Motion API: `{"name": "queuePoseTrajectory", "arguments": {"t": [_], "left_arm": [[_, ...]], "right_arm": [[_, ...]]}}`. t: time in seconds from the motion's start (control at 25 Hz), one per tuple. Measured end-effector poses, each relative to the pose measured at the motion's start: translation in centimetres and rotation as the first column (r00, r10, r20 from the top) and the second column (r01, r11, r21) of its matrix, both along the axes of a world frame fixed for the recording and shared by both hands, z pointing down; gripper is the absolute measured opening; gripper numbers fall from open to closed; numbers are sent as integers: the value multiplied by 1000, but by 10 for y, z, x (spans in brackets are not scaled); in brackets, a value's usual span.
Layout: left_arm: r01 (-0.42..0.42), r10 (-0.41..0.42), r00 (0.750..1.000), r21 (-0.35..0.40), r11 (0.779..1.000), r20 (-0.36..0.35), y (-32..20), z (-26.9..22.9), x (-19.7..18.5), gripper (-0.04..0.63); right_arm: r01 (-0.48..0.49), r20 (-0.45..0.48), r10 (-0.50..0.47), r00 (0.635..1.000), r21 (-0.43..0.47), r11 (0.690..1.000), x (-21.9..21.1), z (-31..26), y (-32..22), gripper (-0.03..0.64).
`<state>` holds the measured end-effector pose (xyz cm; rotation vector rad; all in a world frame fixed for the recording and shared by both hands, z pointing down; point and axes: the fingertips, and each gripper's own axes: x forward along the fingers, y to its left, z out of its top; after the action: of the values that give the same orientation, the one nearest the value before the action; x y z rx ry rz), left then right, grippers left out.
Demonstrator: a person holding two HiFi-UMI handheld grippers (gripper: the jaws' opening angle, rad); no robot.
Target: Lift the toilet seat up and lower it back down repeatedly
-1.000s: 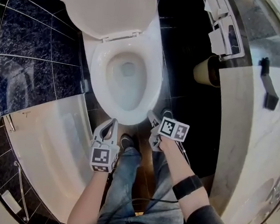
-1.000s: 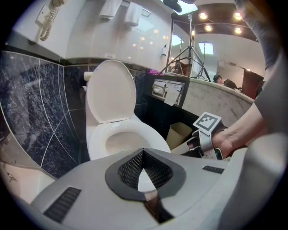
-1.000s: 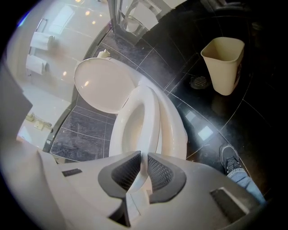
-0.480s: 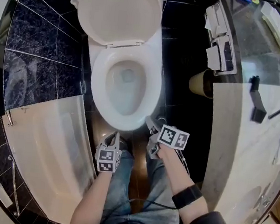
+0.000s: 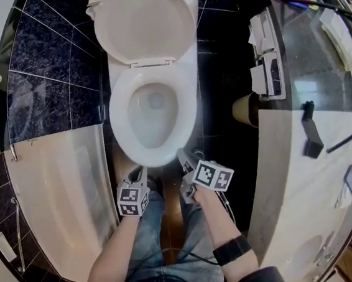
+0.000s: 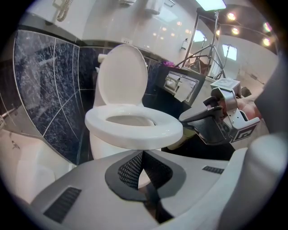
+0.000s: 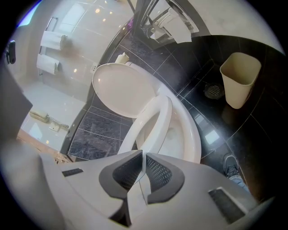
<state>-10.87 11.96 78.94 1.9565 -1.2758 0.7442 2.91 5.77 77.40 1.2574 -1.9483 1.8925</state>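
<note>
Two tools, head view: right gripper (image 5: pixel 182 155) reaches the front rim of the white oval plastic toilet seat (image 5: pixel 118 106); left gripper (image 5: pixel 139 173) has stayed just short of it, touching nothing.
Left gripper view: jaws together, empty; seat ahead, right gripper to their right on its rim.
Right gripper view: jaws have just been closing and pinch the seat's front edge; ahead, the seat tilts up off the white ceramic bowl (image 7: pixel 194 134).
Meaning: likely early in a lift; most of the swing remains.

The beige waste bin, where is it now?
In the head view, the waste bin stands right of the toilet, beside the vanity counter.
</note>
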Motion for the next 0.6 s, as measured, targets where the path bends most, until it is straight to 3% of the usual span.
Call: {"name": "queuePoseTrajectory", "arguments": {"t": [0.28, 0.36, 0.6], "left_arm": [[59, -58, 998, 33, 998, -33, -22, -41, -2, -6], [75, -72, 996, 57, 996, -45, -34, -58, -2, -6], [123, -111, 990, 147, 981, -88, -99, -121, -4, -5]], "right_arm": [[26, 9, -27, 1000, 55, 998, 0, -36, -18, 41], [39, -6, -38, 999, 77, 996, 2, -49, -26, 11], [74, -14, -73, 997, 185, 980, 0, -108, -69, 9]]}}
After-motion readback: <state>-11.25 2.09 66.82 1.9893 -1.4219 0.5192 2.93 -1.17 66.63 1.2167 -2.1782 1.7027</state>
